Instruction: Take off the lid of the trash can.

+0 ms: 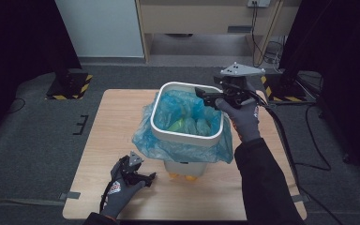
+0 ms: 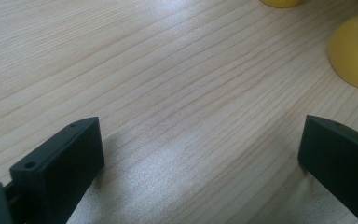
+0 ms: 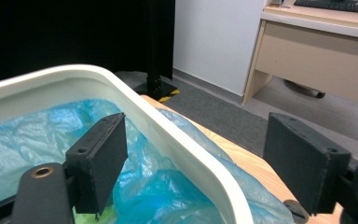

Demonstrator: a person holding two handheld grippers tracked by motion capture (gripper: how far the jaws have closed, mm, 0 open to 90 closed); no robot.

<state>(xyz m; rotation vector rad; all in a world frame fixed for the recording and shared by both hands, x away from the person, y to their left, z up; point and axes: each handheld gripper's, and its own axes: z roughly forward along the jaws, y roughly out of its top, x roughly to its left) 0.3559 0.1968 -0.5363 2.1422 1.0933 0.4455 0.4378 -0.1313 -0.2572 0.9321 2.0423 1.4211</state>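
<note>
Your right forearm, in a dark sleeve, comes in from the bottom edge of the high view and reaches forward along the right side of the wooden tabletop (image 1: 117, 122). That tabletop stands on grey carpet, with a pale desk (image 1: 206, 16) against the wall beyond it.

At the middle of the tabletop stands a white bin (image 1: 187, 136) with a rounded square rim. A blue plastic bag (image 1: 183, 145) lines it, and the bag's edge spills over the rim and hangs down the outside on every side you can see. Something green lies at the bottom of the bag.

Your right tool (image 1: 205, 97) is held at the bin's far right corner. Its jaws stand wide apart and straddle the rim: one jaw is inside over the blue lining, the other outside, and neither pad presses on rim or bag.

Your left tool (image 1: 151, 177) rests low on the near left part of the tabletop, just beside the bin's base. Its jaws are also wide apart, with bare wood between them. Two small yellow feet (image 2: 354, 51) show under the bin, just ahead of this tool.
</note>
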